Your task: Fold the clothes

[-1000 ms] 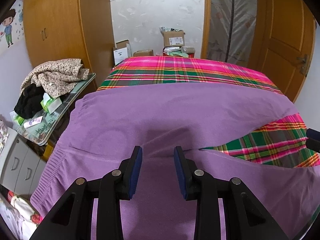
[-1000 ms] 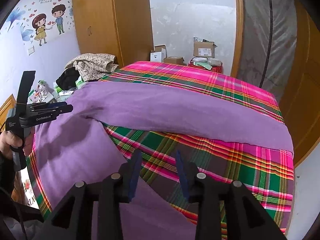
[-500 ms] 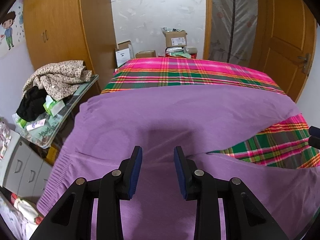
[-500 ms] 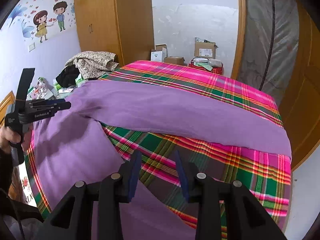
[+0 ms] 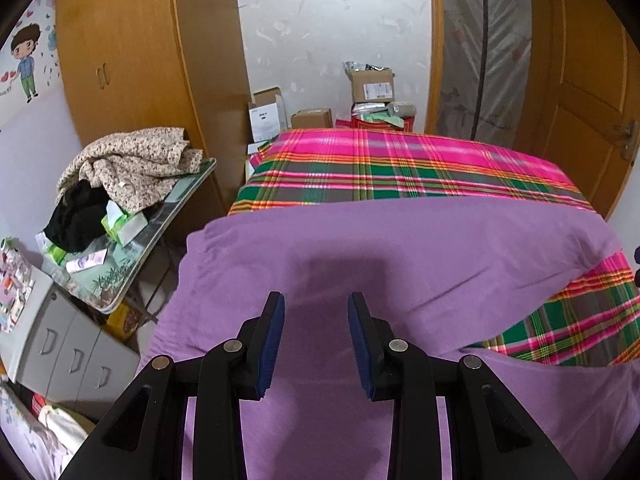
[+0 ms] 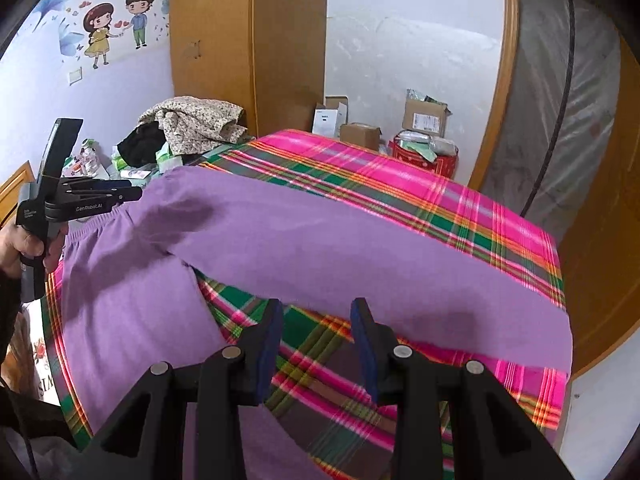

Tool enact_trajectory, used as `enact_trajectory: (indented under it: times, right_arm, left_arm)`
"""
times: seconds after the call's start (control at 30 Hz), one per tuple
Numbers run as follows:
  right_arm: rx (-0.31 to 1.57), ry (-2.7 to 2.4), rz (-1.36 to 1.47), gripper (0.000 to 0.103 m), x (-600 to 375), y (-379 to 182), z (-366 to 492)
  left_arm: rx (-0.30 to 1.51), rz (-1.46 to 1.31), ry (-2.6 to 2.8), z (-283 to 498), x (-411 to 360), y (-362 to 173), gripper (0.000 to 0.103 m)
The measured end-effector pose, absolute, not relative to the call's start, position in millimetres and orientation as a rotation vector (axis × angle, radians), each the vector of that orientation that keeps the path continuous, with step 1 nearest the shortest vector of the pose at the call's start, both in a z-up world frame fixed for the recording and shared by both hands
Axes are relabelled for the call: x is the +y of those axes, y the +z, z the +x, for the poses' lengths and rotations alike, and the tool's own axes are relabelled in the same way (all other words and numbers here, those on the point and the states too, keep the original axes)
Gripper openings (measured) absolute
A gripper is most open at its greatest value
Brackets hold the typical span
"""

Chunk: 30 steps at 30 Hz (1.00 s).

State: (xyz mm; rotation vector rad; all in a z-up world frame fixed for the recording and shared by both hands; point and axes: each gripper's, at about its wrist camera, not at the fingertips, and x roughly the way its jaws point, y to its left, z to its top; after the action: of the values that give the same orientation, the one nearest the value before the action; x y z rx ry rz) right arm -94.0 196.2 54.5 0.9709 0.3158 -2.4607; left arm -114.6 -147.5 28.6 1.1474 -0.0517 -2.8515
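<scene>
We've pulled both claws back a little — the left gripper (image 5: 316, 308) and right gripper (image 6: 316, 312) hover wide open, empty, above purple trousers (image 5: 400, 248) spread across the plaid bed (image 5: 400, 160).

The trousers (image 5: 400, 264) lie on the bed (image 5: 400, 168), under and ahead of the left claw (image 5: 316, 300). A side table (image 5: 160, 216) stands left of it.

A bed (image 5: 400, 168) covered in a pink, green and orange plaid sheet carries the purple trousers (image 5: 400, 248), spread flat with their legs splayed apart (plaid shows in the gap between them). The waistband end lies at the bed's left edge, and one leg reaches across to the right edge.
</scene>
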Motion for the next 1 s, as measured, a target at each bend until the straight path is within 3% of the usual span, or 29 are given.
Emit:
enact_trajectory:
  times: [1.0]
  right_arm:
    - [0.319, -2.413, 0.994, 0.036, 185, 45, -119]
  left_arm:
    - [-0.008, 1.137, -2.857, -121, -166, 26, 0.034]
